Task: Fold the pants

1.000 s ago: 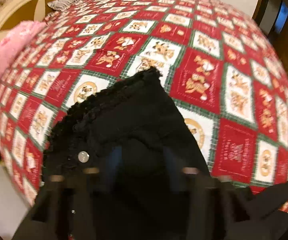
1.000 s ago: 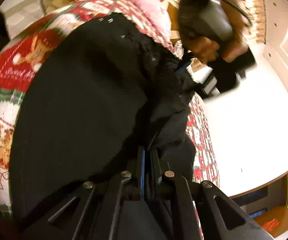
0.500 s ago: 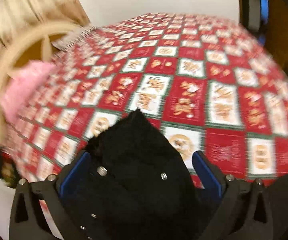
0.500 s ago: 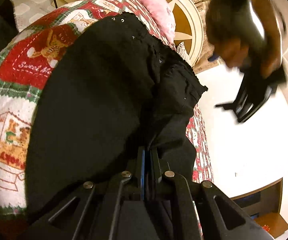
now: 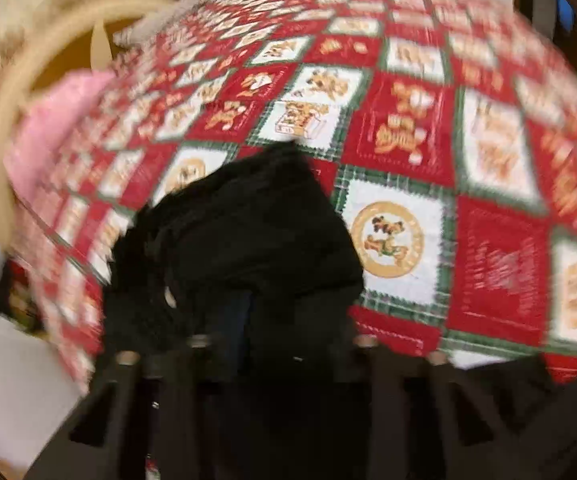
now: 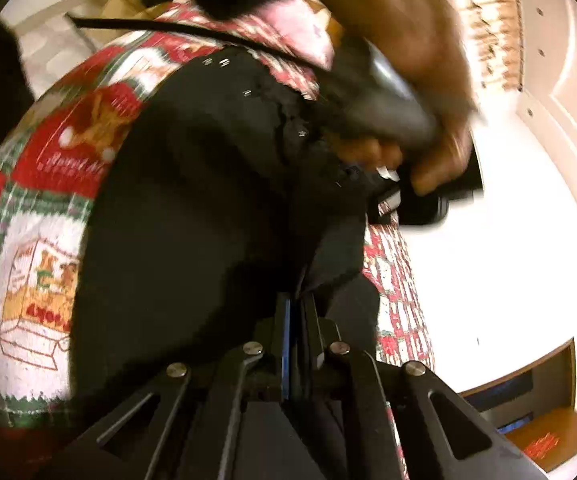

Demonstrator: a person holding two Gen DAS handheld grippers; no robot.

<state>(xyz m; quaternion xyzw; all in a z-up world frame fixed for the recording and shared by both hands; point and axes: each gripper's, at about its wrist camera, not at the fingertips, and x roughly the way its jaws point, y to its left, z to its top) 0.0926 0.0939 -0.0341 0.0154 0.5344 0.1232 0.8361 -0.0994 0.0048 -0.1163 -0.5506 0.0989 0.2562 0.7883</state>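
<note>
Closing again on the black pants (image 5: 232, 240), the left gripper (image 5: 276, 320) has its jaws drawn in around a bunch of waistband cloth; half a second ago they stood wide with the cloth loose between them, so this is a fresh bite after a release. The frame is blurred, but dark fabric fills the narrow gap and the pads seem to press on it. The right gripper (image 6: 298, 312) has its jaws fully shut on a fold of the same pants, as it did a second ago. The pants lie on the red patchwork quilt (image 5: 408, 128) near the bed's edge, waist end towards the left gripper, one side hanging off the edge. In the right view the hand (image 6: 428, 120) on the left gripper is down at the waistband again, where half a second back it was lifted clear. With both ends gripped, the pants look ready to be lifted or drawn over for a fold.
</note>
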